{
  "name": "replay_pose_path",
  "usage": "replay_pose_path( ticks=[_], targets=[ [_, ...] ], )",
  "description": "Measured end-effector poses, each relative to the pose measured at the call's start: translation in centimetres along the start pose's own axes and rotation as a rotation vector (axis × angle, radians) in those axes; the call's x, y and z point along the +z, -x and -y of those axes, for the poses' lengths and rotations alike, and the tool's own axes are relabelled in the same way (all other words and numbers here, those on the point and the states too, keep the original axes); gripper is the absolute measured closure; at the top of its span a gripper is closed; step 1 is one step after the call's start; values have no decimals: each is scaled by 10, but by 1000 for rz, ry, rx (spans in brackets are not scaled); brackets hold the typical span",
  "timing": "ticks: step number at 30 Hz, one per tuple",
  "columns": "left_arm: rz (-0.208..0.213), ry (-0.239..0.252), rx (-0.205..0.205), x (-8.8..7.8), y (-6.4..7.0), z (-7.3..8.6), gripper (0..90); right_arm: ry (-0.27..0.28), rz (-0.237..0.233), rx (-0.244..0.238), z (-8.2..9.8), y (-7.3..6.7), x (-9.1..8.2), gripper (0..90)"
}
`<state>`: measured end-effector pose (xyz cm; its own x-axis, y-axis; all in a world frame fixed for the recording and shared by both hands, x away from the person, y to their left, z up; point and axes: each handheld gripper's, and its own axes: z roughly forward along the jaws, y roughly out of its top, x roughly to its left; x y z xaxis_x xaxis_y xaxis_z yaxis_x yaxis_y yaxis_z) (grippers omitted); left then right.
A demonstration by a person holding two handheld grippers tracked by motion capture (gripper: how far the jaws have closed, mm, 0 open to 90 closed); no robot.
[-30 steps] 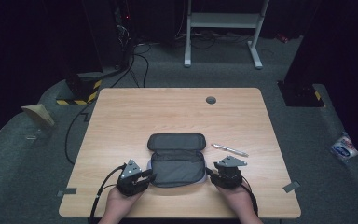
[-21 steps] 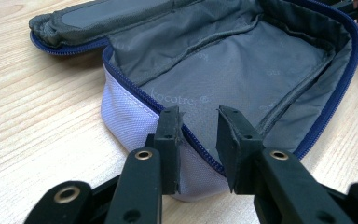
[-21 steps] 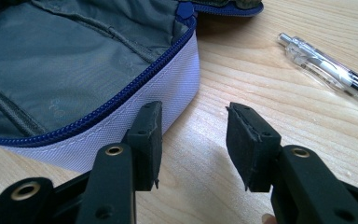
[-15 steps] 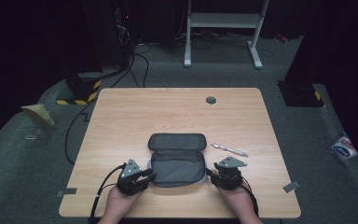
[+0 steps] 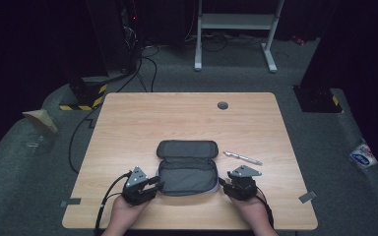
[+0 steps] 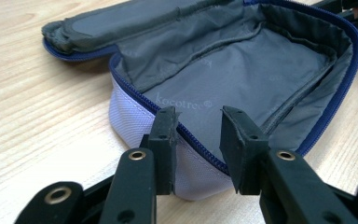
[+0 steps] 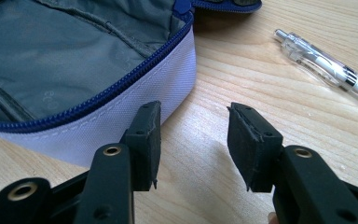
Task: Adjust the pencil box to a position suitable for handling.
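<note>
Pouch [image 5: 186, 167], soft fabric, light, unzipped flat between left tool [image 6: 196, 135] and right tool [image 7: 193, 135], both gaping empty; likely best pinched at zipper rim [image 6: 186, 135].

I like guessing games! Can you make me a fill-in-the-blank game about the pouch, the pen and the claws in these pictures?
1. The pencil pouch lies unzipped and wide ____ on the table.
2. The zipper running round its edge is coloured ____.
3. The pen lies on the table nearer the ____ claw than the left claw.
4. Inside, the pouch holds ____.

Missing words: open; blue; right; nothing
</note>
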<state>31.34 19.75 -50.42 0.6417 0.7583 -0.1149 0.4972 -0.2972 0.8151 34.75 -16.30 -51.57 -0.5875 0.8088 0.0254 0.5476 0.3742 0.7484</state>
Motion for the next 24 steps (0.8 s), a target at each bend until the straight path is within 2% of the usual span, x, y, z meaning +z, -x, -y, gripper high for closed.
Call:
replay_pose_path(
  ticks=[5,8,13,19,22,24],
  targets=[
    [-11,18,-7,-6,-4,-1,642,7,-1,6,0,2,-1,540],
    [-34,31,-7,-12,-8,-2,623,11,2,10,0,5,-2,537],
    [-60,61,-39,-21,-19,-1,606,17,9,13,-1,10,-2,531],
    [-172,28,-75,-27,-47,11,576,31,11,27,-4,25,-4,518],
    [-253,-40,-65,-26,-56,17,543,50,22,35,-4,34,-7,504],
    [-282,-67,-88,-26,-63,21,524,53,37,31,-5,39,-8,501]
  ],
)
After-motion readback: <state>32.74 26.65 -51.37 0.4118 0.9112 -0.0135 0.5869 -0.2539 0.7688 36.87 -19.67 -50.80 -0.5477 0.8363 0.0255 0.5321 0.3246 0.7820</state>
